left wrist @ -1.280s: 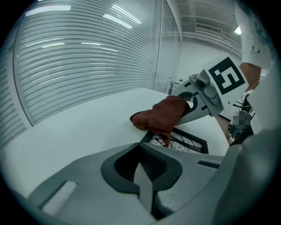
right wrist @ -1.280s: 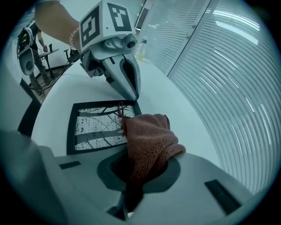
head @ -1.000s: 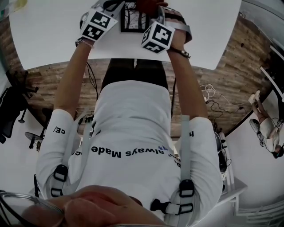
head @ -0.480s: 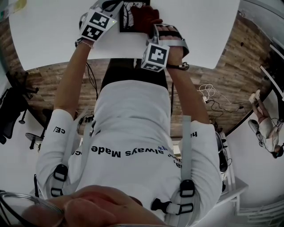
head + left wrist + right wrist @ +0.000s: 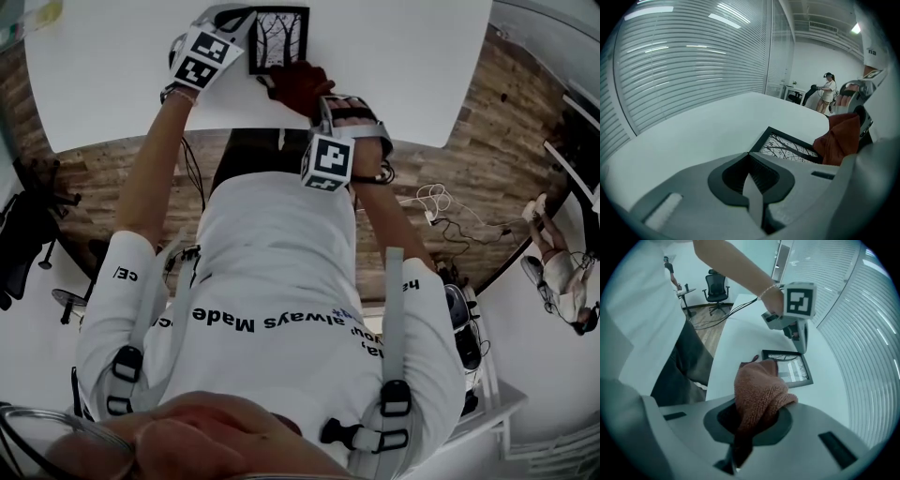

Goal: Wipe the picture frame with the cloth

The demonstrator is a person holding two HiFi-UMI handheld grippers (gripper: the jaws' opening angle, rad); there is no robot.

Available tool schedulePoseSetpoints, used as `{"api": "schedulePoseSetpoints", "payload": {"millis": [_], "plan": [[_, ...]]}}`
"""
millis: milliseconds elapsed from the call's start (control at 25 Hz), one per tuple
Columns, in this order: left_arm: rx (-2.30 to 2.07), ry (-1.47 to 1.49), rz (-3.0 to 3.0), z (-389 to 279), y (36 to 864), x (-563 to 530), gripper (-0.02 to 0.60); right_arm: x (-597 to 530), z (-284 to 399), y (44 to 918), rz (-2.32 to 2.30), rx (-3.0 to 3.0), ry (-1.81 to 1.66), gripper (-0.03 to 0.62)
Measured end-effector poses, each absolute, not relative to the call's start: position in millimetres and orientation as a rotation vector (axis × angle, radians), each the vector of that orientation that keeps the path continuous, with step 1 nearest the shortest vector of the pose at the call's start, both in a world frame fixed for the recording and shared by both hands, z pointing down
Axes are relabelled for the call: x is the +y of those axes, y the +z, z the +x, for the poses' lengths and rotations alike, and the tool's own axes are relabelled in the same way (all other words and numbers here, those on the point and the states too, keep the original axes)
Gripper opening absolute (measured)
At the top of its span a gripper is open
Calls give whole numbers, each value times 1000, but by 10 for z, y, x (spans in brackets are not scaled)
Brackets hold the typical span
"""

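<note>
While the picture frame (image 5: 278,37) lies flat near the front edge of the white table (image 5: 112,66), the reddish cloth (image 5: 298,86) sits bunched against its near side, clenched in the right tool (image 5: 757,420). The left tool (image 5: 749,154) is closed, empty, with its tips at the frame's corner.

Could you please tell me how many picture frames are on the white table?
1: the black rectangular picture frame lies flat on the white table, with the red-brown knitted cloth, gripped by the right hand-held gripper, at its corner. No other shows.
</note>
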State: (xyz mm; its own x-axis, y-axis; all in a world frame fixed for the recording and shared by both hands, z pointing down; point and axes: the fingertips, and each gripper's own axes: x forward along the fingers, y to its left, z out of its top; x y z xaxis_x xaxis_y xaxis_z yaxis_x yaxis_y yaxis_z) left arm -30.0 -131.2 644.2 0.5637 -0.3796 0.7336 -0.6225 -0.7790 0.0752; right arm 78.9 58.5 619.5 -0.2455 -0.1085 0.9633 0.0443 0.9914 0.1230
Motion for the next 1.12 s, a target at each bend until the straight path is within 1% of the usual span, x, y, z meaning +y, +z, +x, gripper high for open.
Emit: {"api": "schedulePoseSetpoints", "payload": {"millis": [200, 320, 520, 720, 920, 1120], "plan": [[-838, 1075, 2512, -292, 6438, -1318, 3, 195, 727, 5563, 298, -1988, -39, 20], [-898, 998, 2515, -294, 6152, -1337, 3, -190, 729, 5168, 494, -2098, 5, 20], [-1023, 747, 2535, -239, 5289, -1314, 3, -709, 805, 4412, 795, -2299, 108, 20], [-1136, 524, 2593, -211, 4313, -1191, 3, -1008, 810, 3585, 1023, -2475, 127, 20], [-1199, 318, 2637, -171, 3493, -997, 3, -1027, 791, 2982, 1126, -2579, 136, 20], [-1225, 184, 2701, -167, 2870, -792, 3, -977, 691, 2536, 1185, -2667, 132, 20]]}}
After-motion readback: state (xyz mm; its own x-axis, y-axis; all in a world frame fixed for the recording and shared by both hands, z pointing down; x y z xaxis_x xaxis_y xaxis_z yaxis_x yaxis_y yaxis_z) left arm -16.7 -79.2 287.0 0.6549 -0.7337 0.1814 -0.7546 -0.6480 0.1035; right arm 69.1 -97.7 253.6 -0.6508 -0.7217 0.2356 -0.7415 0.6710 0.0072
